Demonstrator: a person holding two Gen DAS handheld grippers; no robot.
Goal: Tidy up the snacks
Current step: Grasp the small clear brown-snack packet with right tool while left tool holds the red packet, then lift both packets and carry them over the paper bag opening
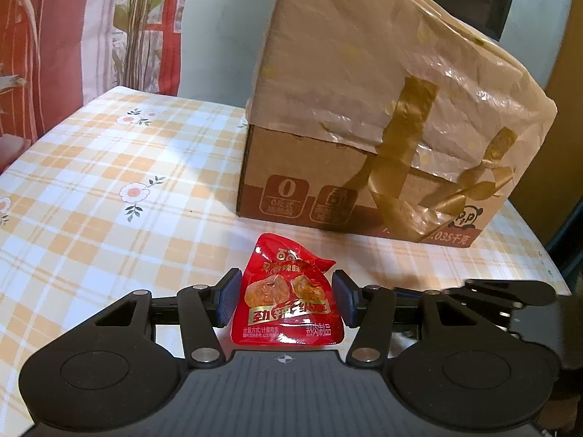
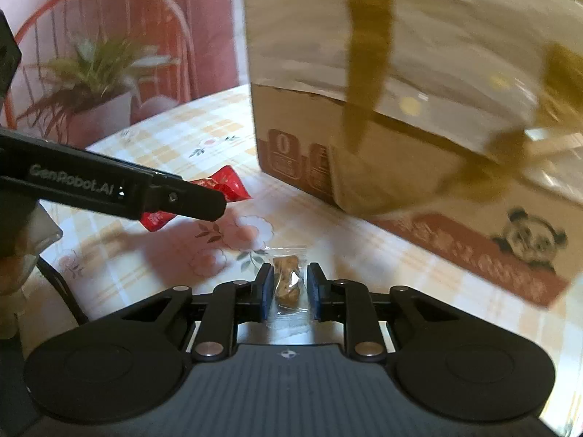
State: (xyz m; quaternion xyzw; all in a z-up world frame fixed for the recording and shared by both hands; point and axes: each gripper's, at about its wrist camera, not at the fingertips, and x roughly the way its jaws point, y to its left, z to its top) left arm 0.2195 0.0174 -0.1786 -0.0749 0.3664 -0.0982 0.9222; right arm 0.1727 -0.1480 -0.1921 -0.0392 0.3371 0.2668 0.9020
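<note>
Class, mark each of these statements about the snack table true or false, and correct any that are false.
1. The left tongs hold a red snack packet. True.
2. The right tongs are empty. False: a clear packet with a brown snack sits between their pads.
3. The cardboard box is partly covered by a plastic bag with gold ribbon handles. True.
4. The tablecloth is plain blue. False: it is an orange and white check with flowers.
5. The box has a panda printed on it. True.
</note>
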